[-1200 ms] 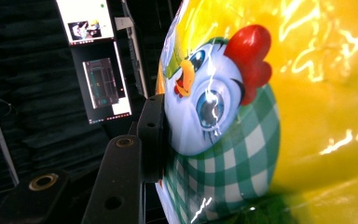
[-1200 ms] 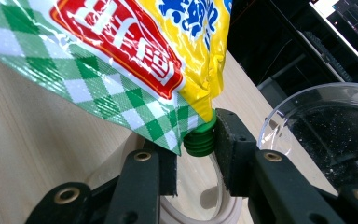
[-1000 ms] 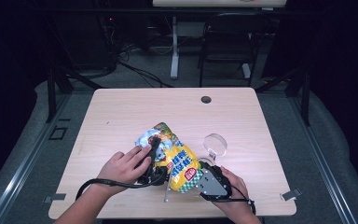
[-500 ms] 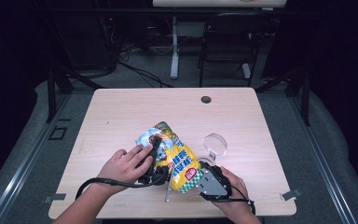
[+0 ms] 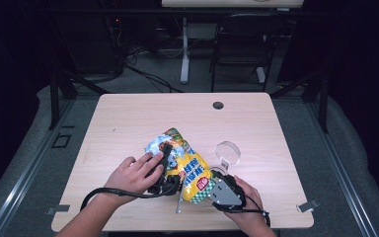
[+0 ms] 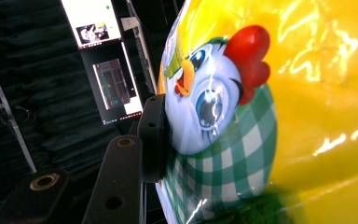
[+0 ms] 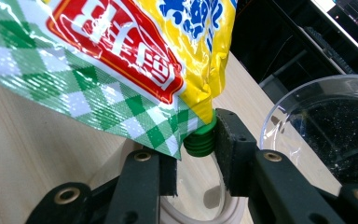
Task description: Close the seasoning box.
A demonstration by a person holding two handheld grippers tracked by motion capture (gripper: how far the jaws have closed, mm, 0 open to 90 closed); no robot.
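Note:
A yellow pouch [image 5: 191, 169] with a green-checked bottom and a cartoon chicken is held tilted above the near middle of the table. My left gripper [image 5: 166, 154] is shut on the pouch's side. In the left gripper view one black jaw presses the chicken print [image 6: 214, 107] and the other jaw is hidden behind the pouch. My right gripper [image 5: 216, 183], under its grey plate, is shut on the pouch's green cap [image 7: 200, 140]; in the right gripper view the cap sits between the two pads [image 7: 226, 140] at the pouch's lower corner.
A clear round bowl [image 5: 228, 152] stands just right of the pouch, seen close in the right gripper view [image 7: 326, 116]. A white ring [image 7: 200, 212] lies under the cap. A thin grey stick [image 5: 178, 201] lies near the front edge. The table [image 5: 128, 118] has a cable hole [image 5: 218, 105].

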